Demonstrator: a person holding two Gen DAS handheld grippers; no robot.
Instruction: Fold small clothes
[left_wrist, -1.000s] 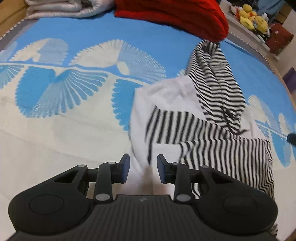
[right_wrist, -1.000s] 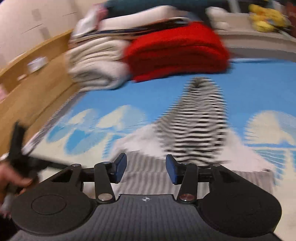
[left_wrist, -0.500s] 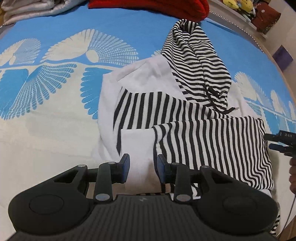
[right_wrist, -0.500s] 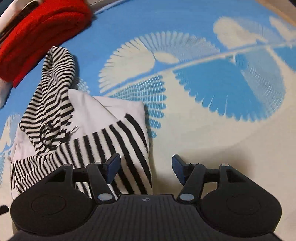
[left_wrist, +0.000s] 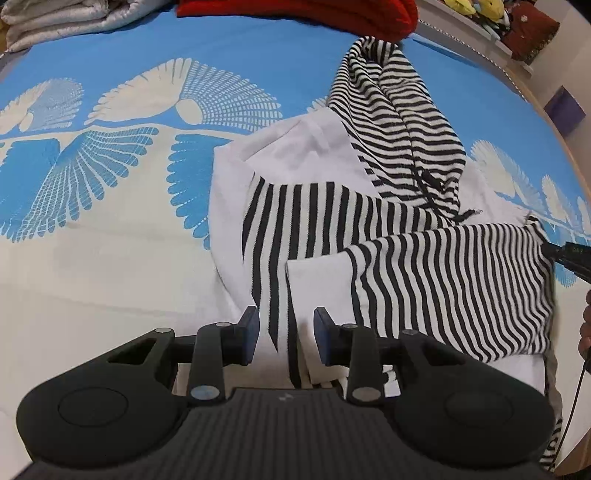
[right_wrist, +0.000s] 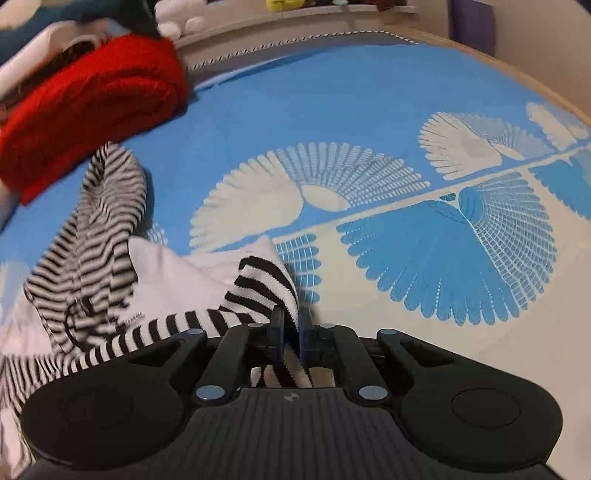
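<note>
Left wrist view: left tongs (left_wrist: 285, 339) wide open, holding nothing, low over the near edge of the small white hoodie with black stripes (left_wrist: 317, 206). Hoodie spread on the bed with the blue and cream fan-print cover (left_wrist: 110, 266). Both striped sleeves already folded across the white front. Striped hood (left_wrist: 399, 110) pointing away toward the red folded blanket (left_wrist: 332, 14). At the far right edge, right tongs (left_wrist: 569, 254) touching the sleeve corner. Grey folded bedding (left_wrist: 66, 18) at top left.

Right wrist view: right tongs (right_wrist: 291, 332) pinched shut on a striped fold of the hoodie (right_wrist: 177, 280), cloth squeezed between both pads and lifted a bit. Red blanket (right_wrist: 85, 110) behind, lots of bare bed cover (right_wrist: 406, 110) to the right.

Probably about half done: sleeves in, body and hood not folded yet.

Only the left view shows the whole hoodie lying flat. Only the right view shows the pinch up close.
</note>
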